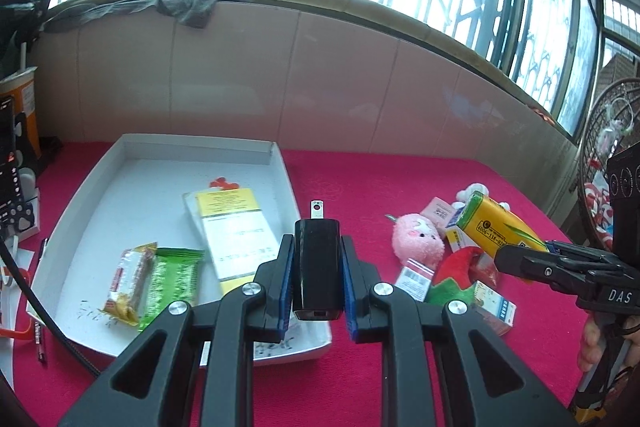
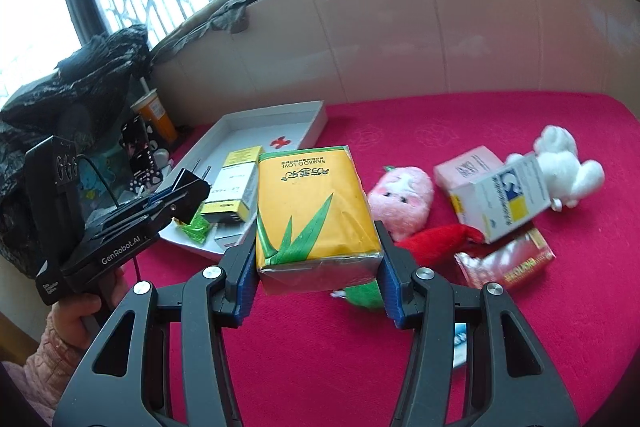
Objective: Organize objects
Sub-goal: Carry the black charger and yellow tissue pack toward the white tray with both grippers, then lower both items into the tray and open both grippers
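My left gripper [image 1: 317, 279] is shut on a black plug charger [image 1: 317, 269], prongs pointing forward, held above the near right corner of the white tray [image 1: 120, 187]. It shows in the right wrist view too, left gripper [image 2: 188, 193] over the tray's [image 2: 280, 115] edge. My right gripper [image 2: 318, 267] is shut on a yellow tissue pack [image 2: 312, 203], lifted above the red cloth; the left wrist view shows that pack [image 1: 498, 227] in the right gripper [image 1: 520, 259] at the right.
In the tray lie a yellow-white box [image 1: 232, 227], a green wrapper [image 1: 172, 279] and a snack bar [image 1: 128, 279]. On the red cloth sit a pink plush [image 2: 400, 199], a white plush [image 2: 564, 167], small medicine boxes [image 2: 504, 195] and a red-green hat [image 1: 456, 275]. A cup [image 2: 154, 115] stands at the left.
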Demonstrator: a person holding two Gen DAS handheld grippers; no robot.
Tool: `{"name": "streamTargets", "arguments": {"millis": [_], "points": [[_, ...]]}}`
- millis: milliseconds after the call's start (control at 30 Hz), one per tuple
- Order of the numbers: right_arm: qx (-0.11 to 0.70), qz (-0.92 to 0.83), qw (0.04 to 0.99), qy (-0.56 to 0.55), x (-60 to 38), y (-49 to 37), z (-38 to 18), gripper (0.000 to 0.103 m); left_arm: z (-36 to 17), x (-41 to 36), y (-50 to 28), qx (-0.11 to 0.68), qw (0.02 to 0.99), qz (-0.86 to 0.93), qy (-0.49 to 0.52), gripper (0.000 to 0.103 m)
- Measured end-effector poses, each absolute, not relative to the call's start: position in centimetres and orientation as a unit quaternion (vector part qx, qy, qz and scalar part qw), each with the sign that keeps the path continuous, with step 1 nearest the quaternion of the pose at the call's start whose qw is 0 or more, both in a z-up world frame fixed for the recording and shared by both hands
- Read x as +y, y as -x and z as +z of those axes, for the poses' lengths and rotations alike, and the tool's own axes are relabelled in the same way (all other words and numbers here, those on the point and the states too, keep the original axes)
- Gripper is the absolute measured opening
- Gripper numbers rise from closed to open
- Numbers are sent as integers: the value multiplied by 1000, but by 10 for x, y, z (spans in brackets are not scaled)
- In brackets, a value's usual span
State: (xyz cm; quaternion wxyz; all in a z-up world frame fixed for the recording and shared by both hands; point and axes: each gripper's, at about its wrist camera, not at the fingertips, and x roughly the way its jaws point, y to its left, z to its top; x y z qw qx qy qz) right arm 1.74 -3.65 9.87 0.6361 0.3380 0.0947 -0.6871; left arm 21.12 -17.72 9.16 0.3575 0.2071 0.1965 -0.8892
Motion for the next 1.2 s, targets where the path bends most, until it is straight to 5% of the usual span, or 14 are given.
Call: {"name": "streamTargets", "arguments": {"millis": [1200], "points": [[181,-647,646,-362,-231,-94,79,51,82,-294,-275,204,482,-818,-238,20]]}}
